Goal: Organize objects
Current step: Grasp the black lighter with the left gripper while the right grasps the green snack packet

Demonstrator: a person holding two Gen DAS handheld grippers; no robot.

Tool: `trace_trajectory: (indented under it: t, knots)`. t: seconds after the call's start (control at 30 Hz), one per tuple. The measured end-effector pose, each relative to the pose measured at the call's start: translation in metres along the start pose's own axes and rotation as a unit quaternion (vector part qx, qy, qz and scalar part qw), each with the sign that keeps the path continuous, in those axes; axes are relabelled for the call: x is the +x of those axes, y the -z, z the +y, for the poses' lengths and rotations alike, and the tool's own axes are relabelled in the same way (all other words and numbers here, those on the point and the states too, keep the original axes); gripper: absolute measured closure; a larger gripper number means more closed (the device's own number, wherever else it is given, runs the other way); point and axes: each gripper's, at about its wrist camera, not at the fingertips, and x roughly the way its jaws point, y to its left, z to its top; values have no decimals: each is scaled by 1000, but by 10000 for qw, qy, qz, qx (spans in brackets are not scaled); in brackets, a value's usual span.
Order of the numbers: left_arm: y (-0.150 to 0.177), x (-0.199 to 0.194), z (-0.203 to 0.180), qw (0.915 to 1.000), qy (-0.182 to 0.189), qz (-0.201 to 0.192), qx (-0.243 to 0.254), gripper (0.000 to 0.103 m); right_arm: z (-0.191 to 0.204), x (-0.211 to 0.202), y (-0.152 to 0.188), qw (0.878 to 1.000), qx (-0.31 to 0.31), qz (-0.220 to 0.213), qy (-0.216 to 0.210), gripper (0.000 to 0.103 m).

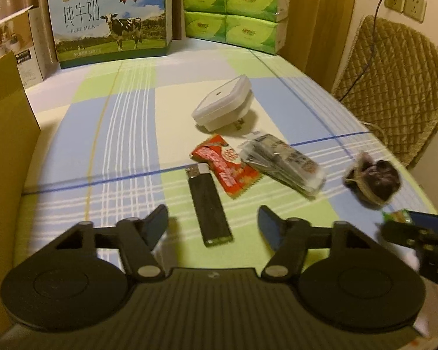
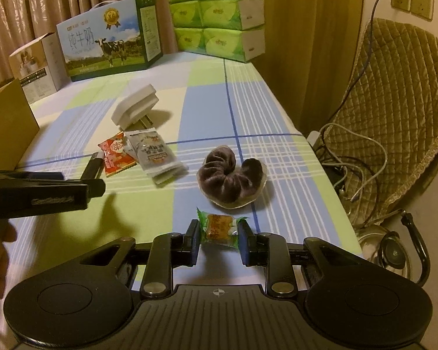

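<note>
My left gripper (image 1: 213, 227) is open, its fingers either side of a black lighter (image 1: 208, 204) lying on the checked tablecloth. Beyond it lie a red snack packet (image 1: 226, 166), a grey sachet (image 1: 283, 163), a white plug adapter (image 1: 222, 103) and a dark brown scrunchie (image 1: 372, 179). My right gripper (image 2: 217, 240) is shut on a green-wrapped candy (image 2: 219, 229), held just above the cloth in front of the scrunchie (image 2: 230, 175). The right wrist view also shows the red packet (image 2: 115, 153), the sachet (image 2: 154, 153), the adapter (image 2: 135, 105) and the left gripper (image 2: 43, 192) at the left.
A cardboard box (image 1: 5, 122) stands at the left edge. A milk carton (image 1: 111, 20), a small white box (image 1: 17, 46) and stacked tissue packs (image 1: 233, 8) line the back. A quilted chair (image 2: 394, 110) with cables stands right of the table edge (image 2: 315, 157).
</note>
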Motion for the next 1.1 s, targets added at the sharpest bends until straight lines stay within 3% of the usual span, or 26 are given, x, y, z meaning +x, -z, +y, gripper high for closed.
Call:
trace_trajectory:
  t: [0.1, 0.13, 0.17, 0.47, 0.53, 0.8, 0.83, 0.87, 1.1]
  knots:
    - [0, 7, 2, 10000, -50, -22, 1, 69, 1, 0, 0, 10000, -17, -14, -24, 79]
    - [0, 7, 2, 10000, -44, -37, 43, 82, 2, -1, -1, 10000, -22, -15, -35, 79]
    - [0, 5, 2, 10000, -40, -28, 75, 84, 2, -1, -1, 10000, -23, -14, -56, 79]
    - [46, -52, 7, 9991, 88, 322, 272, 85, 7, -13, 4, 9998, -17, -48, -171, 79]
    - [52, -59, 7, 9990, 89, 309, 318, 78, 9, -14, 4, 9998, -13, -41, -189, 79]
    - [45, -48, 7, 9988, 76, 246, 419, 75, 12, -18, 6, 9998, -13, -26, -191, 79]
    - [44, -47, 8, 9987, 83, 249, 433, 76, 11, -18, 7, 9998, -13, -14, -189, 79]
    - [44, -47, 8, 9987, 116, 263, 430, 84, 11, -18, 7, 9998, -15, -1, -191, 79]
    - [43, -55, 3, 9983, 57, 292, 506, 85, 15, -26, 5, 9996, -98, -20, -248, 79]
